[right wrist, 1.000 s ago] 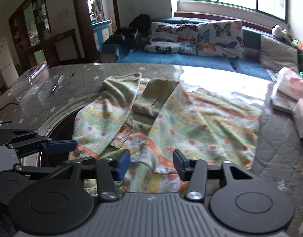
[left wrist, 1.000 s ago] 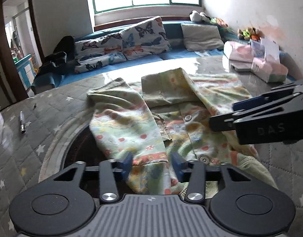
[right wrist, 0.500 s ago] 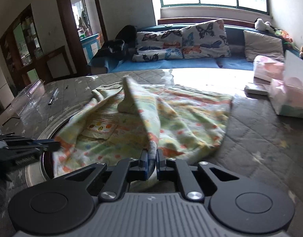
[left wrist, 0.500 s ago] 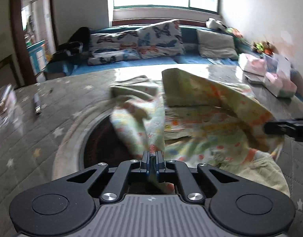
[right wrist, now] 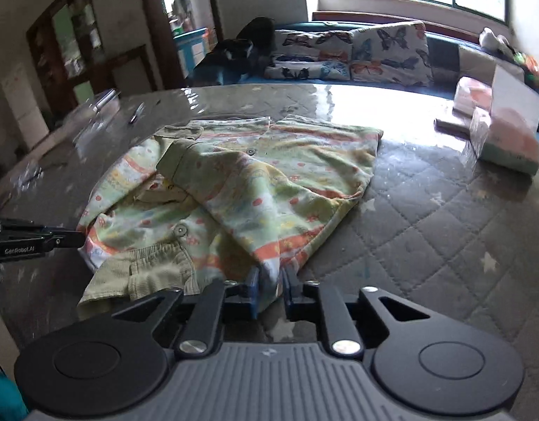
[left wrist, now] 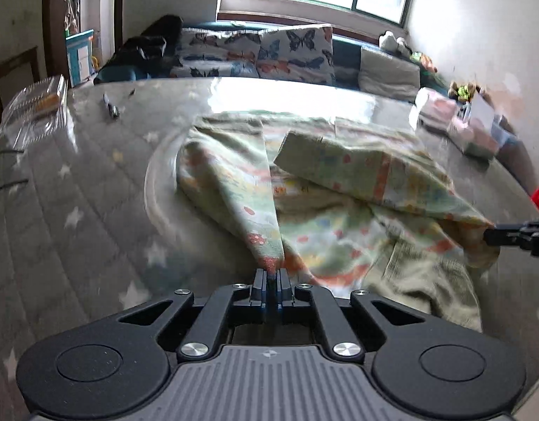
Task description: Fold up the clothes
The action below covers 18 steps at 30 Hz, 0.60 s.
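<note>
A pale green child's shirt [left wrist: 325, 189] with orange and red print lies crumpled on the quilted grey table; it also shows in the right wrist view [right wrist: 269, 182]. My left gripper [left wrist: 269, 279] is shut on the shirt's left hem corner, pulled taut toward me. My right gripper [right wrist: 271, 286] is closed on the right hem corner, with cloth bunched between its blue pads. Each gripper shows at the edge of the other's view, the right one [left wrist: 515, 235] and the left one [right wrist: 34, 240]. A ribbed green piece [right wrist: 143, 273] lies at the near edge.
Tissue packs and boxes [right wrist: 504, 133] sit at the table's right. A clear plastic box [left wrist: 34, 105] and a small dark pen [left wrist: 109, 105] lie at the far left. A sofa with butterfly cushions [left wrist: 262, 56] runs behind the table.
Both grippers shut on the shirt's near hem corners, then pulled them apart and toward me. The shirt has stretched and shifted on the table.
</note>
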Each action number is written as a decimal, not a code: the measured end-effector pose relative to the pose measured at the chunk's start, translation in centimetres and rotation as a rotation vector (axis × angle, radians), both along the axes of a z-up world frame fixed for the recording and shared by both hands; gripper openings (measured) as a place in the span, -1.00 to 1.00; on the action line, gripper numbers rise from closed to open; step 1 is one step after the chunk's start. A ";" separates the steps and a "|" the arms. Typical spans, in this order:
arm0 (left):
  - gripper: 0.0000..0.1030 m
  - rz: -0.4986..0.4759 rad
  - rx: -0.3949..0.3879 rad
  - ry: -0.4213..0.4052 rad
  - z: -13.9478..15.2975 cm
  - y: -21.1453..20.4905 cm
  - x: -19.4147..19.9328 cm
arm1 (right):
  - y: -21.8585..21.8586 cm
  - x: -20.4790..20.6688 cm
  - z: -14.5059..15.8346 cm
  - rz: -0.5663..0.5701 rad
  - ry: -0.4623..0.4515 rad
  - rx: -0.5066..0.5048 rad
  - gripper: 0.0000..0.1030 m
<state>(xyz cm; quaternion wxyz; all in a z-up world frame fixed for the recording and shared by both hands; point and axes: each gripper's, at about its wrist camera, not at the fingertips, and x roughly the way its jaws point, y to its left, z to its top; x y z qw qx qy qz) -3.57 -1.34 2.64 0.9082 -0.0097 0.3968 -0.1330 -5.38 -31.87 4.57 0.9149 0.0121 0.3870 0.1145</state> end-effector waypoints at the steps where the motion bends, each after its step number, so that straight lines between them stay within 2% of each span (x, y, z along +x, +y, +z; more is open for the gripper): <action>1: -0.87 0.002 -0.007 0.006 -0.1 0.2 -0.2 | 0.1 -0.1 0.7 0.004 -0.016 -0.008 -0.58; 5: -0.81 0.009 -0.020 0.006 0.2 0.6 0.1 | 1.6 1.1 2.7 0.056 -0.082 -0.045 -0.46; 10: -0.74 0.015 -0.021 -0.002 0.1 0.8 -0.4 | 5.9 4.7 1.5 0.145 -0.085 -0.083 -0.40; 12: -0.62 0.028 -0.028 0.000 0.0 1.1 -0.5 | 7.5 6.1 1.0 0.180 -0.086 -0.098 -0.35; 14: -0.34 0.041 -0.034 -0.003 0.1 1.5 -0.7 | 9.2 7.5 0.6 0.216 -0.087 -0.113 -0.30; 16: -0.19 0.049 -0.033 -0.014 0.2 1.9 -0.8 | 10.9 8.9 0.1 0.251 -0.088 -0.128 -0.29; 18: -0.16 0.058 -0.036 -0.017 0.3 2.2 -0.9 | 12.6 10.4 -0.4 0.287 -0.089 -0.143 -0.20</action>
